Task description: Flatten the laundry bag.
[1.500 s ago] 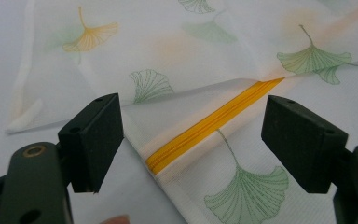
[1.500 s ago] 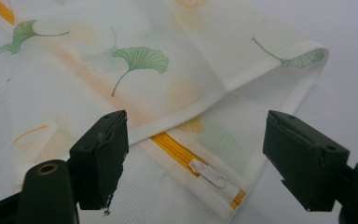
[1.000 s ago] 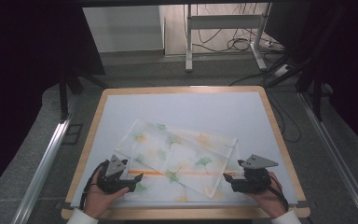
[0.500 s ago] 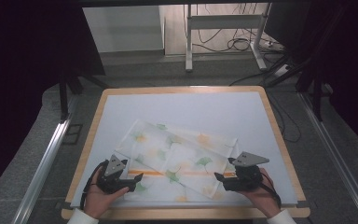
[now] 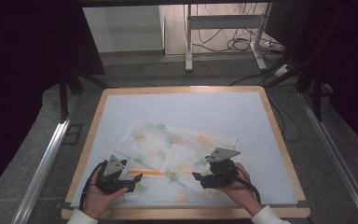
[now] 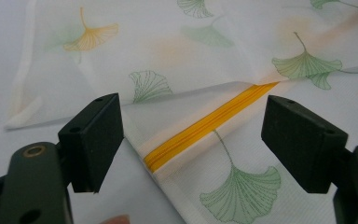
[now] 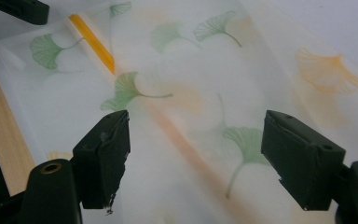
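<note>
A thin white cloth point(image 5: 177, 154) printed with green and orange ginkgo leaves lies partly folded on the table's near half. A yellow stripe point(image 6: 205, 125) runs along its folded edge. My left gripper point(image 5: 137, 178) is open at the cloth's near-left edge, its jaws either side of the stripe and nothing between them point(image 6: 191, 140). My right gripper point(image 5: 196, 176) is open low over the cloth's near-right part, pointing left, with the translucent layer point(image 7: 196, 121) under its jaws. The other gripper's jaw point(image 7: 21, 9) shows at the top left of the right gripper view.
The table has a pale mat point(image 5: 191, 109) inside a wooden rim point(image 5: 86, 149). Its wooden front edge point(image 7: 0, 149) lies close to the right gripper. Beyond the table are a metal stand point(image 5: 223, 32) and floor cables point(image 5: 242, 44).
My right gripper has moved left from the cloth's right edge onto the cloth, toward the left gripper. The left gripper has stayed in place.
</note>
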Demonstrator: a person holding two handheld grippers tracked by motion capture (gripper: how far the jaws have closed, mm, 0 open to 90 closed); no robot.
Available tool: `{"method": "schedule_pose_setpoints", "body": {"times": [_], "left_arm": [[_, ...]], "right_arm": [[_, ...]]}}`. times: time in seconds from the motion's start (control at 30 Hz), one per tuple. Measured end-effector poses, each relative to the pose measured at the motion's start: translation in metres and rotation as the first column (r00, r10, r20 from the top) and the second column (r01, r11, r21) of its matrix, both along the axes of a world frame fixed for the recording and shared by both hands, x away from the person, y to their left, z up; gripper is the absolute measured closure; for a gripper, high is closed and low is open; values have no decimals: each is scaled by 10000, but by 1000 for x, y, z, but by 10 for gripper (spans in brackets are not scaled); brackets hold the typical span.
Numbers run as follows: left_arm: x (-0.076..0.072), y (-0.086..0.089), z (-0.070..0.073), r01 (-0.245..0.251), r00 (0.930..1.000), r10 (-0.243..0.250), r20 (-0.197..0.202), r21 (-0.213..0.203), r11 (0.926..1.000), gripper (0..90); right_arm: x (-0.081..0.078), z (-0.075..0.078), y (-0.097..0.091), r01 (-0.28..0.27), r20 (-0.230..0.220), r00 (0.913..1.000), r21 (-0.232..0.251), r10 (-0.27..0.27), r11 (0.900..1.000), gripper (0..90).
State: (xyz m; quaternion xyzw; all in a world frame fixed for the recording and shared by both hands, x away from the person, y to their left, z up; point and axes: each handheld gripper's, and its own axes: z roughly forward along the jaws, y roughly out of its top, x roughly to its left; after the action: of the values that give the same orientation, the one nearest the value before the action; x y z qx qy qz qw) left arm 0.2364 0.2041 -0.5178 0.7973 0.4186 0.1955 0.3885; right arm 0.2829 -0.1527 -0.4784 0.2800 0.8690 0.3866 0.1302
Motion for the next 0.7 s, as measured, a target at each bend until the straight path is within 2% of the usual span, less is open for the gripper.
{"method": "schedule_pose_setpoints", "body": {"times": [0.27, 0.53, 0.7], "left_arm": [[0, -1, 0, 25, 10000, -25, -21, 66, 10000, 209], [0, -2, 0, 20, 10000, -20, -1, 24, 10000, 209], [0, -1, 0, 40, 10000, -40, -10, 29, 10000, 209]], "right_arm": [[0, 1, 28, -548, -66, 9985, -304, 547, 9980, 223], [0, 1, 43, -835, -185, 9964, -585, 826, 9948, 210], [1, -3, 58, -1068, -356, 9939, -804, 1043, 9910, 205]]}}
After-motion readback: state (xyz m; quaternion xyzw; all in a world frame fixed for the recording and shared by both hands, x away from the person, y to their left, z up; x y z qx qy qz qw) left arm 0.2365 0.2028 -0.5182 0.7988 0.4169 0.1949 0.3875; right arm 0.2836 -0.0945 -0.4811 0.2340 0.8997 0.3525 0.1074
